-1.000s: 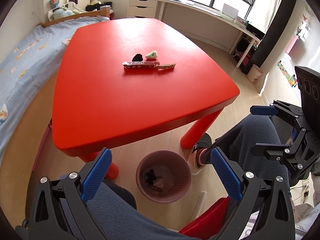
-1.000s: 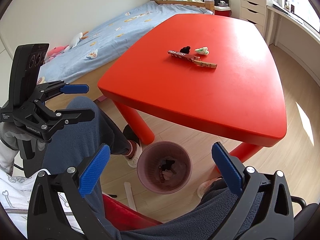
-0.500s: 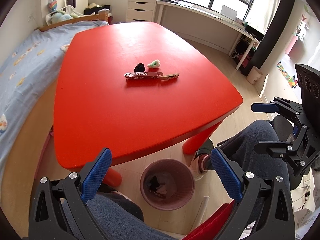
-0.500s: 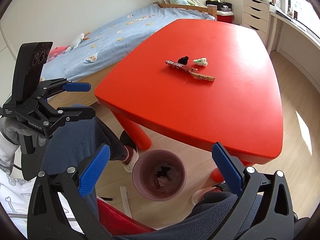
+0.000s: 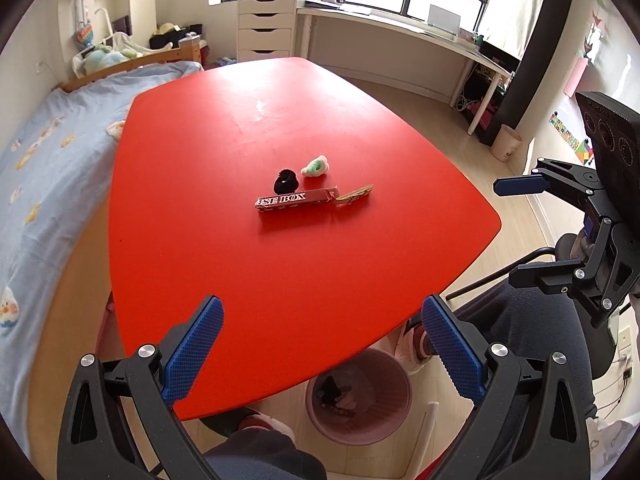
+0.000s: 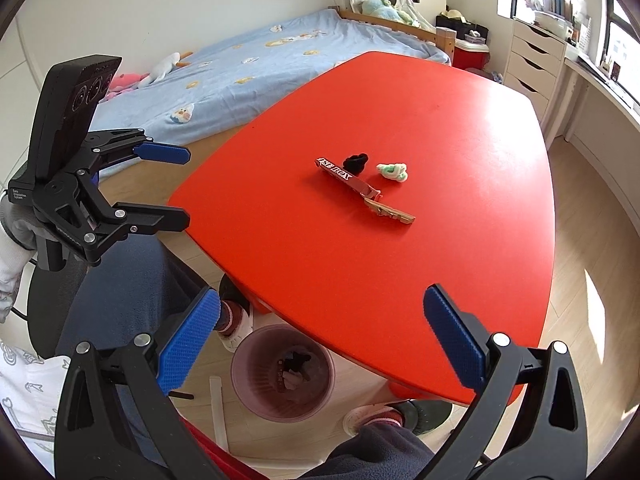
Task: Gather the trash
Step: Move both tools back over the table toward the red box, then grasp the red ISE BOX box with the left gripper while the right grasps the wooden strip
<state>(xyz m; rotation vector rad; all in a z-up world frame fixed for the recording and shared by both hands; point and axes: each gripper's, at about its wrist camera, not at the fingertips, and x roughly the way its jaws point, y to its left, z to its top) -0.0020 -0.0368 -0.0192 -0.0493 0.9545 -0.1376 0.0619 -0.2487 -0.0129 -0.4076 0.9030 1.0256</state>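
Observation:
On the red table (image 5: 248,120) (image 6: 460,120) lie a flattened red box (image 5: 296,201) (image 6: 346,176), a tan wrapper (image 5: 356,195) (image 6: 392,214) at its end, a black lump (image 5: 285,181) (image 6: 356,161) and a white-green crumpled wad (image 5: 316,166) (image 6: 393,171). A pink waste bin (image 5: 394,420) (image 6: 248,392) with trash inside stands on the floor under the table's near edge. My left gripper (image 5: 320,356) (image 6: 168,184) is open and empty above the near edge. My right gripper (image 6: 320,344) (image 5: 520,232) is open and empty, to the right of the table.
A bed with a blue cover (image 5: 44,168) (image 6: 256,60) runs along the table's left side. A white drawer unit (image 5: 264,28) and a long desk (image 5: 420,40) stand by the windows. The person's legs (image 5: 540,320) and a chair are near the bin.
Both grippers have risen and moved forward toward the table; the trash items look closer and the bin sits lower in both views. Both stay open and empty.

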